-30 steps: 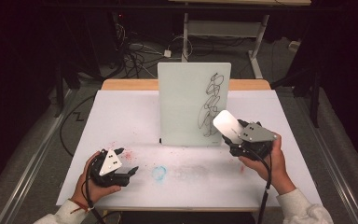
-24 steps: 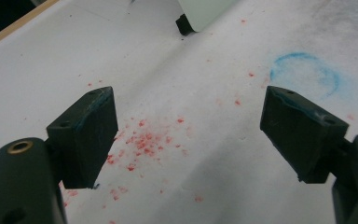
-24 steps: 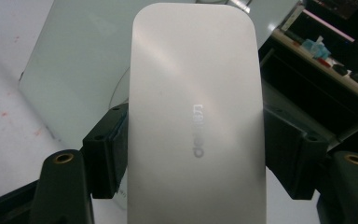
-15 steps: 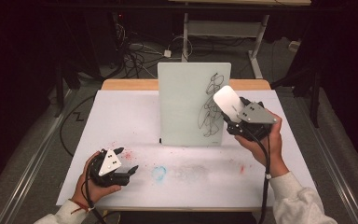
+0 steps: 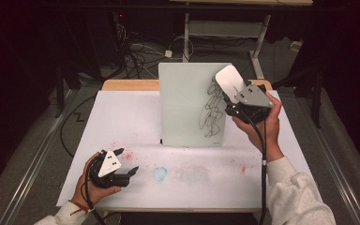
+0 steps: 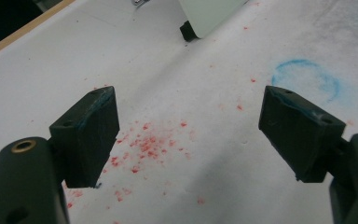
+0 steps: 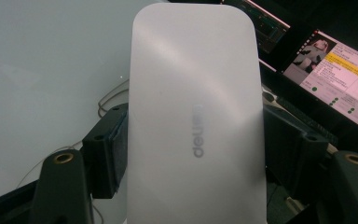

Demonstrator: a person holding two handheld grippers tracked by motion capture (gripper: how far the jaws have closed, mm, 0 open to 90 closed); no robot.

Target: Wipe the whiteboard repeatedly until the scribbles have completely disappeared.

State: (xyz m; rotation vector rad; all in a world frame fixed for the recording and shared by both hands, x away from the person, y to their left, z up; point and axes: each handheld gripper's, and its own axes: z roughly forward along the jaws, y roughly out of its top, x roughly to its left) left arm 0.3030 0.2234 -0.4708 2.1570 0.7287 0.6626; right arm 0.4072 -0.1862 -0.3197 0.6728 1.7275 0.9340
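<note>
A small whiteboard (image 5: 190,103) stands upright at the middle of the table, with black scribbles (image 5: 211,108) along its right side. My right gripper (image 5: 236,93) is shut on a white eraser (image 5: 229,82) and holds it up against the board's top right corner. In the right gripper view the white eraser (image 7: 196,116) sits between both jaws, with the whiteboard (image 7: 51,70) right behind it. My left gripper (image 5: 124,164) rests low at the front left of the table. It is open, and its pads (image 6: 91,133) hold nothing between them.
White paper (image 5: 122,122) covers the table, marked with red specks (image 6: 142,144), a blue ring (image 5: 159,174) and a grey smudge. Cables (image 5: 136,51) and a metal frame lie on the floor beyond the table. A lit monitor (image 7: 335,70) shows behind the eraser.
My right gripper has risen with the eraser, from the board's lower right side up to its top right corner. The left gripper has stayed put.
</note>
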